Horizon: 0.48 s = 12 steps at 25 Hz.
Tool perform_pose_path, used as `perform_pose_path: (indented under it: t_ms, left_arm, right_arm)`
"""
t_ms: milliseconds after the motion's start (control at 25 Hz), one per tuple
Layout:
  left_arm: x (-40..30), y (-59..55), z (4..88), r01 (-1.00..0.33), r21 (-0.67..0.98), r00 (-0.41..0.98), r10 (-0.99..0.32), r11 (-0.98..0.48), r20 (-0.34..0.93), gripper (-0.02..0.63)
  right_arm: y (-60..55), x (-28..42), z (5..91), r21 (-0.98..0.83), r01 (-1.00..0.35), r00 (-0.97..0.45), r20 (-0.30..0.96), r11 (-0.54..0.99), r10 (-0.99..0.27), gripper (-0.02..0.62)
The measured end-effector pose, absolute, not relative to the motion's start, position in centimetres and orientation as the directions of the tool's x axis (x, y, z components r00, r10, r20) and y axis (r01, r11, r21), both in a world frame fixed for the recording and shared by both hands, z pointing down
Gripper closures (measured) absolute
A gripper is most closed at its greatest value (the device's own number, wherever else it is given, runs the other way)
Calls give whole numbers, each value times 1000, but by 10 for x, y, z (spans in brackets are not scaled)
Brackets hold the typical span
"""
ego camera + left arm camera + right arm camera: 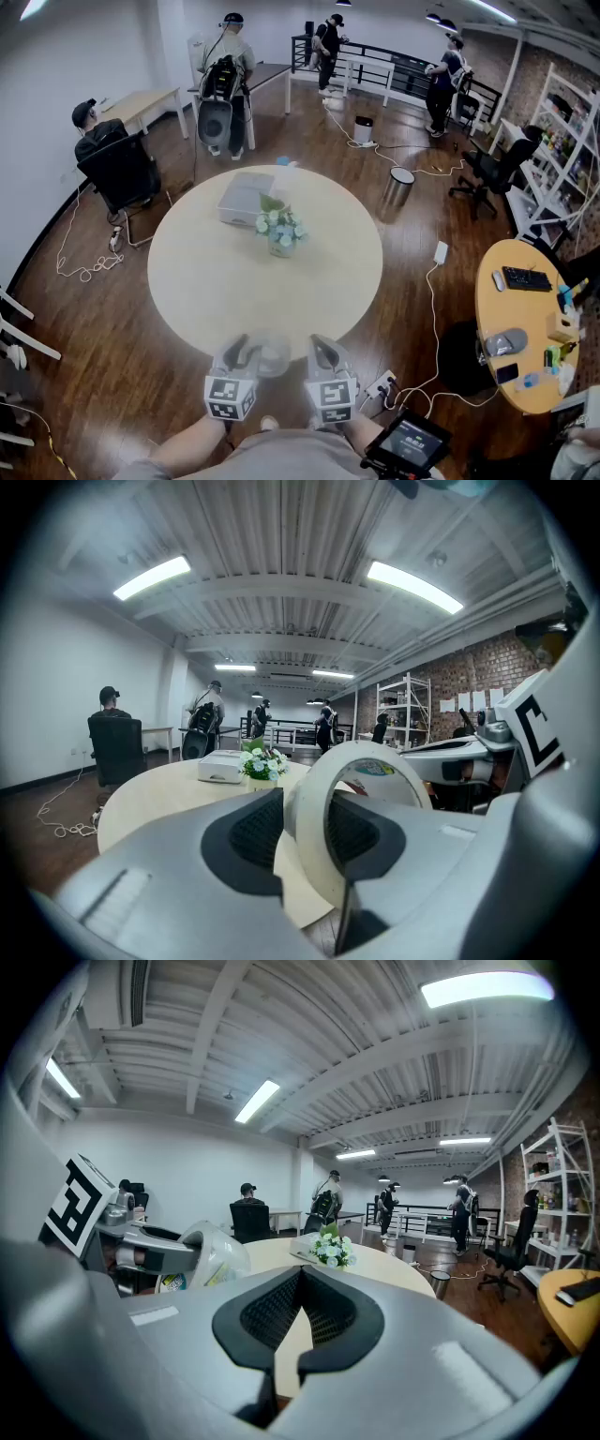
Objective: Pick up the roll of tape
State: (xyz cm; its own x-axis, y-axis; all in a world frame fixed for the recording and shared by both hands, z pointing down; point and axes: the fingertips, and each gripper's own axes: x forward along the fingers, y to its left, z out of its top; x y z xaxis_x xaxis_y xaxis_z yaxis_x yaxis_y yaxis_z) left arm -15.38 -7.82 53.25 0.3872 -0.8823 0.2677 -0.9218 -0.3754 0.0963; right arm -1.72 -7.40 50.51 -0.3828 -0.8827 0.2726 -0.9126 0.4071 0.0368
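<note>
Two claws (246,351) (323,351) (left and right), one roll of tape (274,357), one round table (211,281), one flower pot (279,232)

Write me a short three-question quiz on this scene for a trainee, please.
1. True or false: the right gripper holds the roll of tape.
2. What stands near the middle of the round table? A. a pot of flowers; B. a laptop; C. a mug.
3. Name the other thing that lies on that table.

Key
1. False: the left gripper has its jaws closed on the tape; the right gripper's jaws are together and empty.
2. A.
3. A white box, just behind the flowers in the head view.
</note>
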Motion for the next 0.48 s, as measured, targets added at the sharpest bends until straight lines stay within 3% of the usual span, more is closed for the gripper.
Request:
perform_pose_path:
  t_ms: [480]
  left_arm:
    - [-161,-75,533,-920,102,393,-877,-379,276,485]
  right_arm:
    - [-72,-26,501,48,-911,-384,272,411,-882,583]
